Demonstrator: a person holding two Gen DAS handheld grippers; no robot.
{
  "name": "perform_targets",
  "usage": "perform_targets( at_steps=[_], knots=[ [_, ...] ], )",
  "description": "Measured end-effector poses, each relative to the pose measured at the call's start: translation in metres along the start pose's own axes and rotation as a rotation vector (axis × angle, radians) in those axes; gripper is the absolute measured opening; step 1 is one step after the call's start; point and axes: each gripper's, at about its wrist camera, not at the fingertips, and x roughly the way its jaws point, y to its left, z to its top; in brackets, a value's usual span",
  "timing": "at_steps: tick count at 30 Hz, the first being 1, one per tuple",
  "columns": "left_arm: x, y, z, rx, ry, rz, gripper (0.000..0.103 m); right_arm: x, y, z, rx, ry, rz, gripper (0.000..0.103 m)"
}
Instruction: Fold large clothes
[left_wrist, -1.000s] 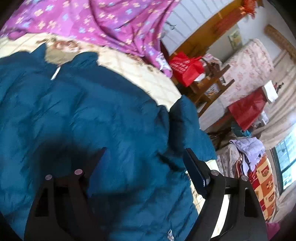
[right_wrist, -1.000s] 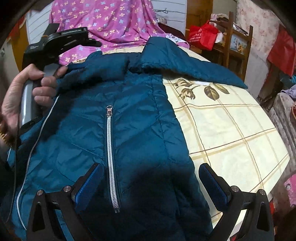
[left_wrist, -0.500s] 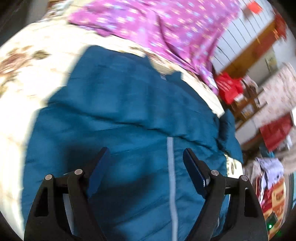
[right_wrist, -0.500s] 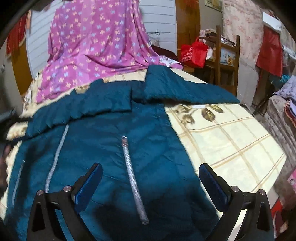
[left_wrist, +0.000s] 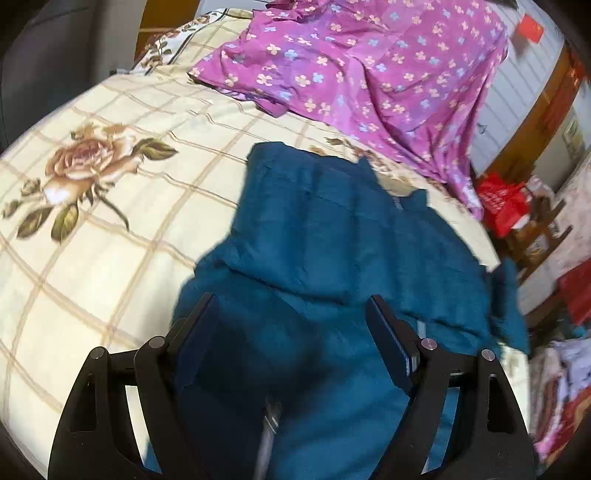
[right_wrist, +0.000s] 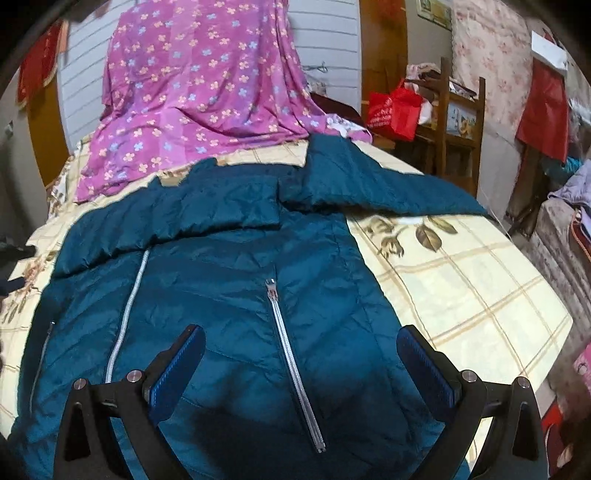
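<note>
Change since a second ago: both views have swung; the left wrist view now takes in bare bedspread on the left of the jacket, and the hand with the other tool is gone from the right wrist view.
Jacket: teal quilted down jacket (right_wrist: 229, 295) lies spread front-up on the bed, filling the near and middle part of the right wrist view.
Sleeve: one sleeve (right_wrist: 369, 188) stretches out to the right over the bedspread; the other side is folded across the chest.
Zippers: a silver pocket zipper (right_wrist: 293, 363) runs down between the right tongs' fingers; the front zipper (right_wrist: 125, 314) runs further left.
Left tongs (left_wrist: 291, 332): apart, holding nothing, above the jacket (left_wrist: 332, 236), which is blurred in that view.
Right tongs (right_wrist: 301, 363): apart, holding nothing, above the jacket's lower front; blue pads (right_wrist: 177, 369) face inward.
Bed: cream checked bedspread (right_wrist: 461, 291) with rose prints (left_wrist: 81, 162) shows on both sides of the jacket.
Purple cloth: a purple floral sheet (right_wrist: 199, 85) is draped at the far end of the bed, just beyond the collar.
Background: a red bag (right_wrist: 393, 110) sits on a wooden chair (right_wrist: 458, 122) at the right.
</note>
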Motion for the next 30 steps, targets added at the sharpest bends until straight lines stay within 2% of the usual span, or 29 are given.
perform_targets(
  at_steps=[3,7,10,13,16,18,20,21,22,24,30],
  knots=[
    [0.015,-0.004,0.011,0.039,-0.038,0.045,0.081,0.009,0.008,0.024,-0.035,-0.023,0.026,0.103],
    [0.033,-0.012,0.036,0.054,-0.117,0.069,0.081,0.044,0.030,0.086,-0.047,-0.049,0.065,0.103],
    [0.055,-0.018,0.056,0.065,-0.124,0.108,0.081,0.093,0.054,0.131,-0.028,-0.024,0.105,0.103],
    [0.079,-0.018,0.062,0.102,-0.094,0.126,0.081,0.136,0.074,0.152,-0.002,-0.005,0.176,0.103],
    [0.109,-0.012,0.062,0.128,-0.022,0.160,0.081,0.175,0.095,0.155,-0.036,0.010,0.248,0.103],
    [0.127,-0.002,0.058,0.107,0.044,0.155,0.081,0.211,0.104,0.152,-0.073,0.077,0.257,0.103],
    [0.138,0.009,0.053,0.069,0.094,0.119,0.083,0.242,0.101,0.144,-0.084,0.181,0.221,0.103],
    [0.138,0.010,0.053,0.079,0.079,0.109,0.085,0.253,0.097,0.140,-0.077,0.218,0.192,0.103],
    [0.138,0.009,0.052,0.089,0.082,0.117,0.086,0.260,0.090,0.136,-0.048,0.224,0.204,0.103],
    [0.139,0.006,0.048,0.109,0.066,0.129,0.087,0.259,0.084,0.136,-0.014,0.211,0.230,0.103],
    [0.137,0.008,0.044,0.104,0.044,0.126,0.088,0.257,0.085,0.133,-0.036,0.190,0.227,0.103]
  ],
)
